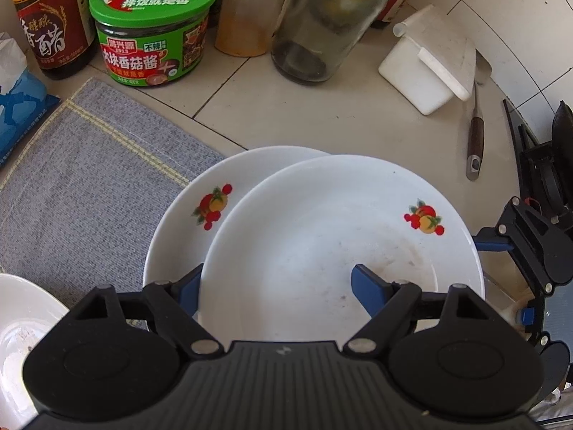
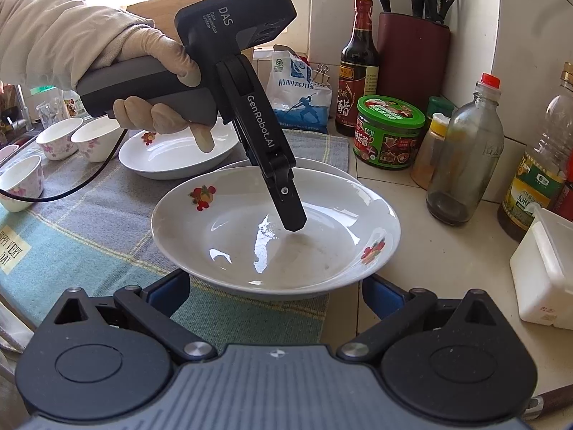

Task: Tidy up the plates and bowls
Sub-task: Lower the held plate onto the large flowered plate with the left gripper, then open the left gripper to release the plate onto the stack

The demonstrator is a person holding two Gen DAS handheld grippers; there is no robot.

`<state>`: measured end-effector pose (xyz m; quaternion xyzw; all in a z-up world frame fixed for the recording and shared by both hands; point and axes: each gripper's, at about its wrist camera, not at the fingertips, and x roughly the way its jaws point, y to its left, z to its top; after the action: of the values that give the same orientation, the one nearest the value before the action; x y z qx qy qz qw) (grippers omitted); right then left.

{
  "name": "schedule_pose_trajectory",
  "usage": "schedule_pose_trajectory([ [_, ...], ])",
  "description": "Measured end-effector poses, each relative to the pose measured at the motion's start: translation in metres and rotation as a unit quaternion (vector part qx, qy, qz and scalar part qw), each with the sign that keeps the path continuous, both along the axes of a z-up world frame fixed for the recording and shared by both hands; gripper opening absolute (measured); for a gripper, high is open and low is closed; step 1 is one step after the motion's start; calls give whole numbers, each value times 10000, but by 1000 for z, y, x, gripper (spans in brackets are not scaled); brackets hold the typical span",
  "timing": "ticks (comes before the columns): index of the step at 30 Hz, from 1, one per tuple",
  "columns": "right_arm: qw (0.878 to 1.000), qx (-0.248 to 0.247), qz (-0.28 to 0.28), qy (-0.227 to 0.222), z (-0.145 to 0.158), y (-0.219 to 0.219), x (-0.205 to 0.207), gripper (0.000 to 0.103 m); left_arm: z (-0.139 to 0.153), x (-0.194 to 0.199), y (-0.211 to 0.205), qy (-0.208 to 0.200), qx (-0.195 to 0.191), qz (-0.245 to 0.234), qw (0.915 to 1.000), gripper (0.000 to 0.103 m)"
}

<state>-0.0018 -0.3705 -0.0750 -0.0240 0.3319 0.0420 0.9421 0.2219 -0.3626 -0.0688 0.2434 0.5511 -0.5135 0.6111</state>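
A white plate with fruit prints lies skewed on top of a second like plate. My left gripper is open: one finger is inside the top plate, the other outside its rim. In the right wrist view the top plate sits just ahead of my right gripper, which is open, with fingers at either side of the plate's near edge. The left gripper's finger points down into this plate. A third plate and three small flowered bowls stand behind.
Sauce jar, vinegar bottle, spice jar and glass bottle line the back. A white box and a knife lie to the right. A cloth mat covers the left counter. Another white dish sits lower left.
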Motion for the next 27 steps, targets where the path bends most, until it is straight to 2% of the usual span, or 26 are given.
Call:
schedule_pose_trajectory([
  [12, 9999, 66, -11, -79, -2, -2, -1, 103, 1, -3, -12, -271, 252, -224, 9991, 87],
  [27, 9998, 96, 158, -117, -3, -1, 0, 103, 4, 1, 5, -164, 428, -109, 9989, 88],
])
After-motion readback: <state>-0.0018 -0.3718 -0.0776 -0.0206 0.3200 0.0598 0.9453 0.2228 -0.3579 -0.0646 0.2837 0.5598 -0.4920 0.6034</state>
